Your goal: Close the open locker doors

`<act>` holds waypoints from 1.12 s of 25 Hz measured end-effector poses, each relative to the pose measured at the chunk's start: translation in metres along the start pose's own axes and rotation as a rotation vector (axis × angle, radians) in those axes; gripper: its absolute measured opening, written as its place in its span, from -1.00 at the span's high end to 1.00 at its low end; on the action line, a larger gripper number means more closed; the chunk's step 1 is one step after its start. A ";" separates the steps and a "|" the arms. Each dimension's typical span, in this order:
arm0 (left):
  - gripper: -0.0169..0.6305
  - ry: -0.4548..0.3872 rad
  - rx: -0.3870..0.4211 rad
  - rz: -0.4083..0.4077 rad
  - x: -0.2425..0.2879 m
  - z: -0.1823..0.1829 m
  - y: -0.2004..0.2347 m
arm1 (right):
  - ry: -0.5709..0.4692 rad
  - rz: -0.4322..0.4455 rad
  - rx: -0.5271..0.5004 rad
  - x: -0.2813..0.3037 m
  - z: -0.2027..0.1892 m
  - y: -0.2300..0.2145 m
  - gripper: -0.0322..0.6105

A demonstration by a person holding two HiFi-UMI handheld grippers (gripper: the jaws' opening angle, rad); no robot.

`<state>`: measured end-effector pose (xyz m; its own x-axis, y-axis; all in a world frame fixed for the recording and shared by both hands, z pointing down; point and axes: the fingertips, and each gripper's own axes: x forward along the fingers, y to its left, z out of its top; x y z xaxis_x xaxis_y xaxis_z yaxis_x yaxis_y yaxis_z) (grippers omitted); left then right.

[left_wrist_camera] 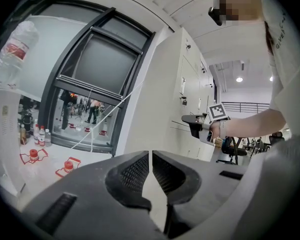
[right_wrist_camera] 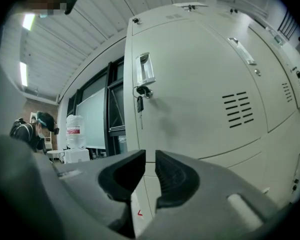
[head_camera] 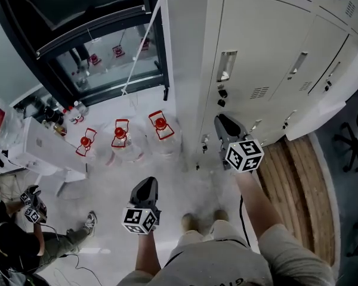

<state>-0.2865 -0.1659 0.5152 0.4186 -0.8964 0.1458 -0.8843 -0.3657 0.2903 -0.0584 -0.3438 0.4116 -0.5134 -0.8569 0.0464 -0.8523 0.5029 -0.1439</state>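
The person is holding the left gripper (head_camera: 147, 183) low in front of the body, pointing roughly level, its jaws sitting almost together on nothing. The right forearm (head_camera: 258, 198) is reaching further forward, carrying the right gripper (head_camera: 222, 121) level, its jaws standing a narrow gap apart with nothing between them.
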 end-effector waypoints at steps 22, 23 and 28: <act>0.89 -0.098 0.068 0.136 -0.064 -0.008 -0.155 | -0.022 0.115 -0.077 -0.286 -0.011 -0.047 0.90; 0.89 -0.103 0.072 0.136 -0.068 -0.009 -0.167 | -0.026 0.123 -0.076 -0.299 -0.011 -0.049 0.90; 0.89 -0.122 0.107 0.138 -0.091 -0.011 -0.217 | -0.042 0.157 -0.089 -0.354 -0.009 -0.050 0.90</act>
<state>-0.1302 -0.0024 0.4492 0.2694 -0.9612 0.0602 -0.9512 -0.2558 0.1725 0.1651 -0.0642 0.4113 -0.6375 -0.7704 -0.0114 -0.7687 0.6370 -0.0576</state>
